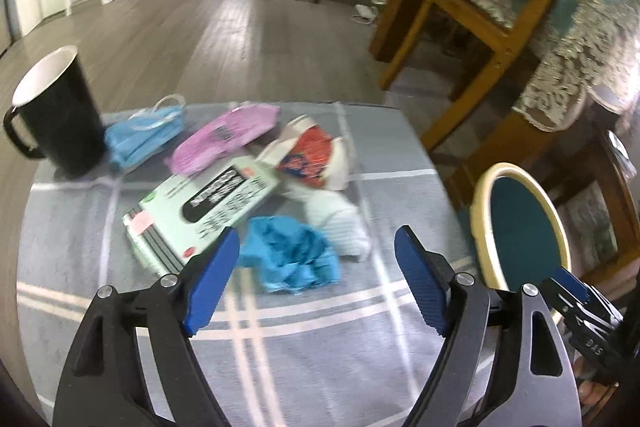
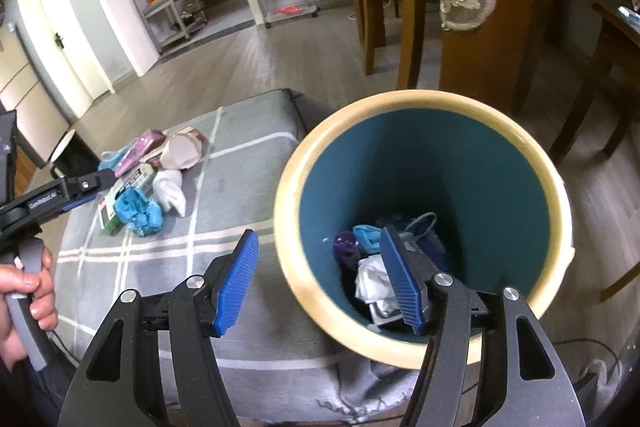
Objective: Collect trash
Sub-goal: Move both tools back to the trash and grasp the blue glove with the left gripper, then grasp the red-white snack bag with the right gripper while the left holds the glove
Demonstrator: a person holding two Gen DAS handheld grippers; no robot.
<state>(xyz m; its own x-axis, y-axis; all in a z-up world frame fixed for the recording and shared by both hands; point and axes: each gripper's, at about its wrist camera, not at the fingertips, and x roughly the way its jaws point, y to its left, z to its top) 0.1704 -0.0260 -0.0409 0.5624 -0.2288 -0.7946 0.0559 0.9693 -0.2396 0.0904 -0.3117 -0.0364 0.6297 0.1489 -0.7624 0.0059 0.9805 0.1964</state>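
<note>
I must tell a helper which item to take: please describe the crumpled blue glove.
On the grey checked cloth, find the pale green box. The blue glove lies beside it, nearest the left gripper. Unlike the flat blue mask, it is crumpled.

The cloth [image 1: 280, 347] is grey with a white plaid. On it, beside the black, white-lined mug [image 1: 56, 115], lie a blue glove [image 1: 292, 255], pink packet [image 1: 228, 139], pale-green box [image 1: 204, 207]. The bin [image 2: 424, 115] is teal inside, cream-rimmed.

Left hand-held gripper [image 1: 316, 281] jaws wide and empty, right hand-held gripper [image 2: 320, 281] parted, nothing held
</note>
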